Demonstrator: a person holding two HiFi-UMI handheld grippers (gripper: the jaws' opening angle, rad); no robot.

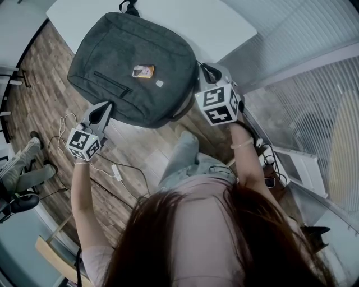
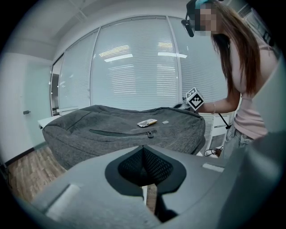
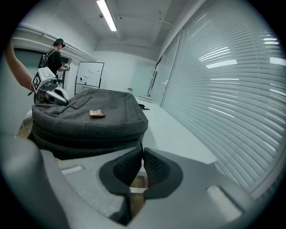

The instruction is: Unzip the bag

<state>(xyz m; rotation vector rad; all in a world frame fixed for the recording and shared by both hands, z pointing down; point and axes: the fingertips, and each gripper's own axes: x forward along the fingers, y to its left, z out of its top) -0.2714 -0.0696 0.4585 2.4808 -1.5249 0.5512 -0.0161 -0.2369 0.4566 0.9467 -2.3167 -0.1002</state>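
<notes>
Setting: office or meeting room. Evidence: full-height glass partitions with horizontal blinds (image 2: 134, 67); long white table (image 3: 174, 129); whiteboard (image 3: 90, 74) at the far wall; ceiling strip light (image 3: 107, 14); wood-pattern floor (image 1: 33, 84); loose cables (image 1: 120, 168) on it.

bag (image 1: 129, 61): grey matt cloth | table (image 1: 185, 17): smooth white | floor (image 1: 33, 84): wood-grain planks | left hand-held gripper (image 2: 143, 150) pads (image 2: 156, 167): black, textured

No print can be read. The orange patch (image 1: 143, 71) on the bag (image 1: 112, 50) is too small, and the whiteboard (image 3: 89, 74) marks are blurred.
</notes>
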